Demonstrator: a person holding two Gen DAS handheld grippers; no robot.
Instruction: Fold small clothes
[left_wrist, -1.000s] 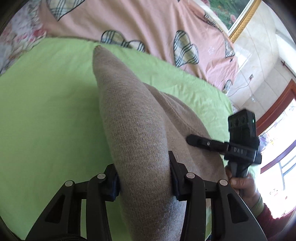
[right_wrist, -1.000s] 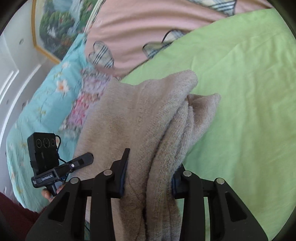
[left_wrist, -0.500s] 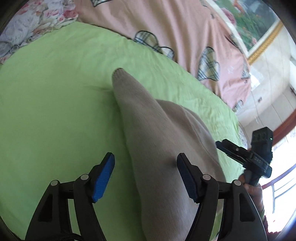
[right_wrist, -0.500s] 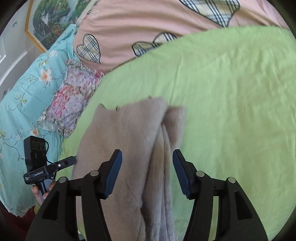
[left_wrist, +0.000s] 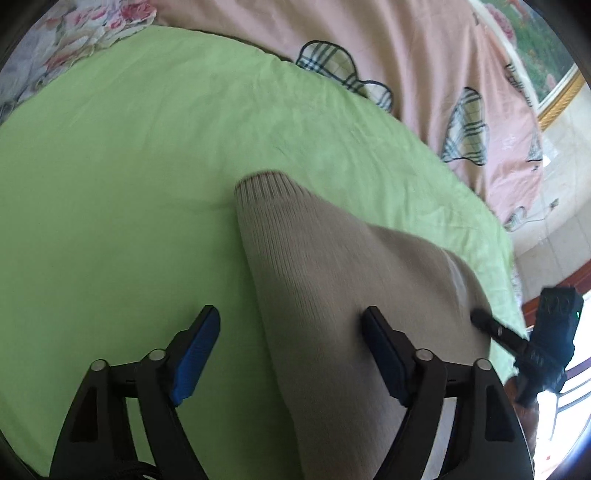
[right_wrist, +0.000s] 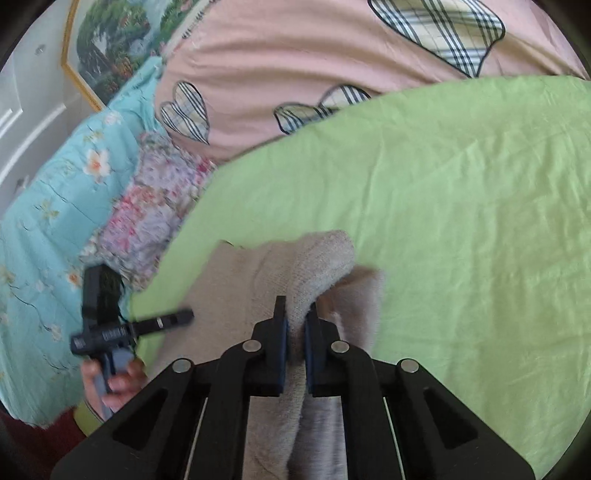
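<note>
Knit: a beige knitted garment (left_wrist: 332, 295) lies on the green sheet (left_wrist: 110, 184), partly bunched, its ribbed hem end pointing toward the pink quilt (left_wrist: 406, 74).
Left claw: the left gripper (left_wrist: 290, 343) is spread wide; the knit runs between its blue pads without either pad pressing it, as far as I can see.
Right claw: the right gripper (right_wrist: 295, 325) is pressed together, pinching a thick rolled fold of the knit (right_wrist: 314, 269) between its pads.
Where the rest sits: beside the pinched fold a second lump of the knit sags onto the sheet (right_wrist: 461, 221); a flatter panel spreads toward the left hand (right_wrist: 114, 380).
Handling: it looks soft, light and limp, so it will likely drape and stretch rather than hold a crease; the loose weave should grip the pads well, not slip.
Where to hold: I judge the ribbed hem and outer corners the firmest places, since a pinch in mid-fabric only bunches it.
Risk: a single-point pull may drag the whole piece across the sheet.
</note>
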